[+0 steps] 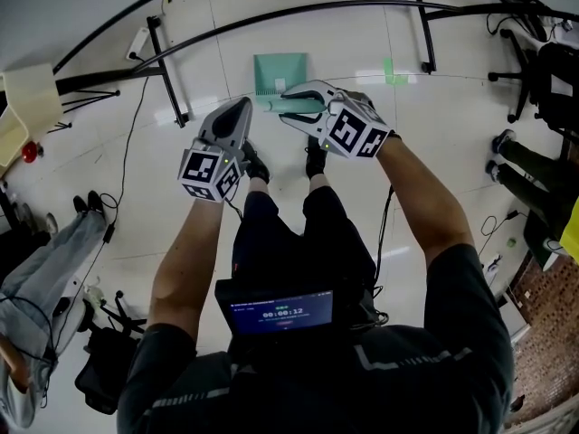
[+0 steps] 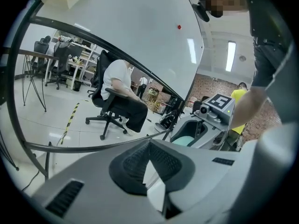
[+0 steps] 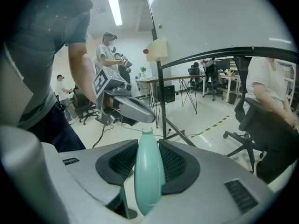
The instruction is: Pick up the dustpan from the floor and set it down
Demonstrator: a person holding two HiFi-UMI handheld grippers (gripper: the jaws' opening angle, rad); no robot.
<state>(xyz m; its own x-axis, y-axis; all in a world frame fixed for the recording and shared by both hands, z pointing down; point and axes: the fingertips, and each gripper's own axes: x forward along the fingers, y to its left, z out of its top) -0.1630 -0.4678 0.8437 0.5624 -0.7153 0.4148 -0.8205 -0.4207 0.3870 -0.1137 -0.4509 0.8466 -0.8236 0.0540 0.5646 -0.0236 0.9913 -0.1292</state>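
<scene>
The teal dustpan (image 1: 279, 72) shows in the head view ahead of the person's feet, its pan over the white floor. I cannot tell if it touches the floor. My right gripper (image 1: 291, 107) is shut on the dustpan's handle (image 3: 148, 171), which stands between the black pads in the right gripper view. My left gripper (image 1: 242, 108) hangs just left of the handle, apart from it. In the left gripper view the left gripper (image 2: 149, 146) has its pad tips together and nothing between them. The right gripper (image 2: 208, 122) with the teal dustpan (image 2: 185, 141) shows to its right.
Black curved tube frames (image 1: 298, 12) and a black stand leg (image 1: 169, 75) cross the floor beyond the dustpan. A green tape mark (image 1: 394, 70) lies at the right. A seated person on an office chair (image 2: 114, 104) and other people stand around.
</scene>
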